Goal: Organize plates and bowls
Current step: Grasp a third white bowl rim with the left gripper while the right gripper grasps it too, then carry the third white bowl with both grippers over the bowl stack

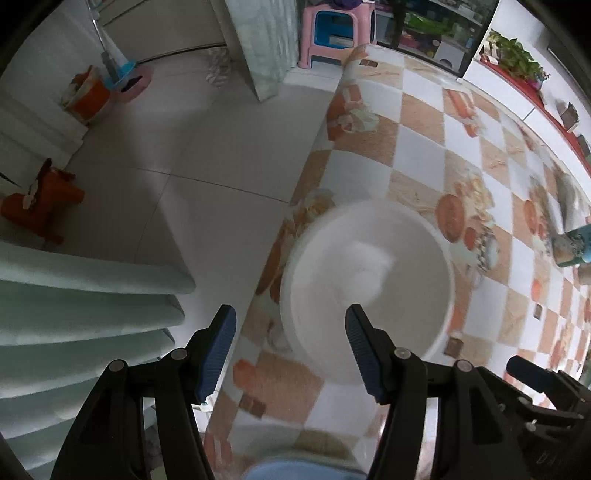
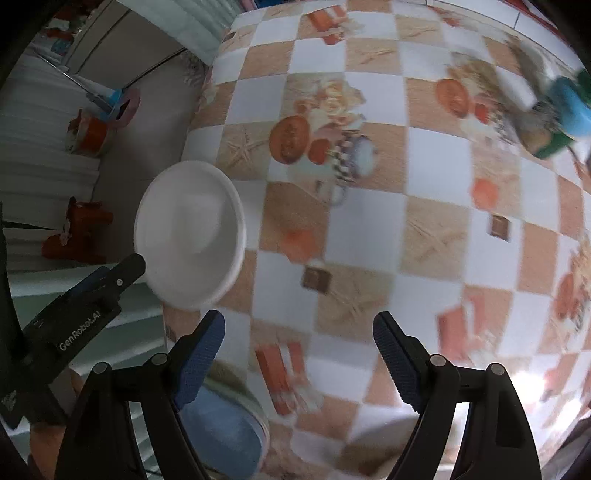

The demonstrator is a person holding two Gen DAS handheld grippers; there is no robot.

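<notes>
A white bowl (image 1: 369, 284) sits upright near the left edge of a table with a checked orange-and-white cloth (image 1: 424, 147). My left gripper (image 1: 291, 347) is open, just in front of the bowl, its right finger over the bowl's near rim. The bowl (image 2: 190, 232) also shows in the right wrist view, with the left gripper (image 2: 110, 277) beside it. My right gripper (image 2: 299, 350) is open and empty above the cloth (image 2: 369, 229). A blue-centred dish (image 2: 225, 432) lies at the near table edge below its left finger.
A blurred blue and green object (image 2: 565, 110) stands at the far right of the table. Left of the table are the tiled floor (image 1: 184, 166), pale stacked cushions (image 1: 74, 314), an orange toy (image 1: 40, 203), an orange bucket (image 1: 88, 96) and a pink stool (image 1: 336, 33).
</notes>
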